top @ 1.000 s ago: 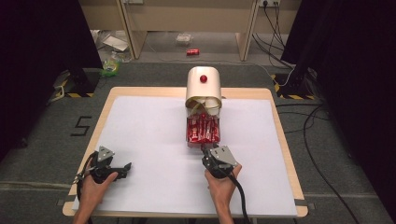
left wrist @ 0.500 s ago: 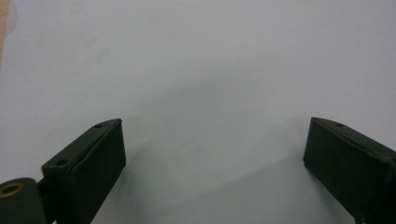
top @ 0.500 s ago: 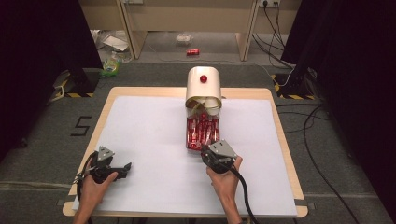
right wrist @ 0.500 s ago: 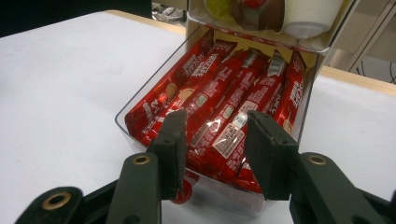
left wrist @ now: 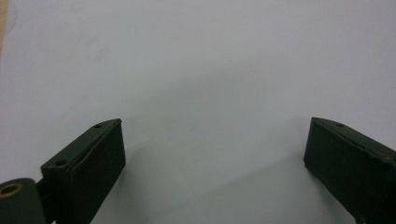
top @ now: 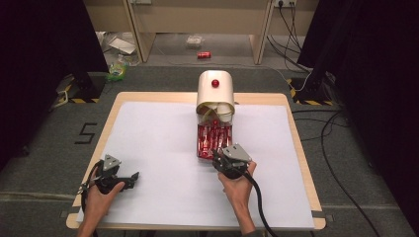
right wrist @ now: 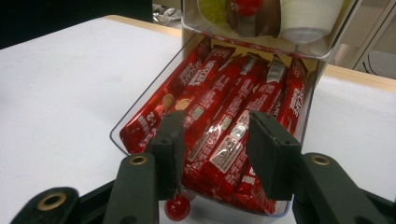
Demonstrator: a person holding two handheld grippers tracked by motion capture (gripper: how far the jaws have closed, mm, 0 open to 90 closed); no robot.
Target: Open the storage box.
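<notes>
— So where do the red sachets (right wrist: 219, 126) lie against the tongs?

— Packed lengthwise in a clear drawer (right wrist: 122, 140) pulled out from the foot of a cream dispenser (top: 215, 89), on the white sheet near the middle of the table (top: 148, 98). In the right gripper view the right gripper (right wrist: 215, 149) sits at the drawer's open near end, its two black jaws rising over the sachets, one on either side of the middle packets.

— Is it gripping one?

— Not that I can see. The jaws stand partly apart and have just been opening a little; sachets lie between and below them, but neither pad presses on a packet. A small red knob (right wrist: 177, 208) on the drawer's front shows just under the jaw on the left of that view.

— And from above?

— In the high view the right gripper (top: 217, 157) is at the near end of the sachets (top: 213, 138), the person's right hand (top: 238, 182) behind it, its cable trailing back to the table's near edge.

— The other one?

— The left gripper (top: 134, 176) rests well apart, near the table's front left corner, in the left hand (top: 101, 193). Its own view shows the jaws wide apart over bare white sheet (left wrist: 196, 70), with nothing between them.
</notes>
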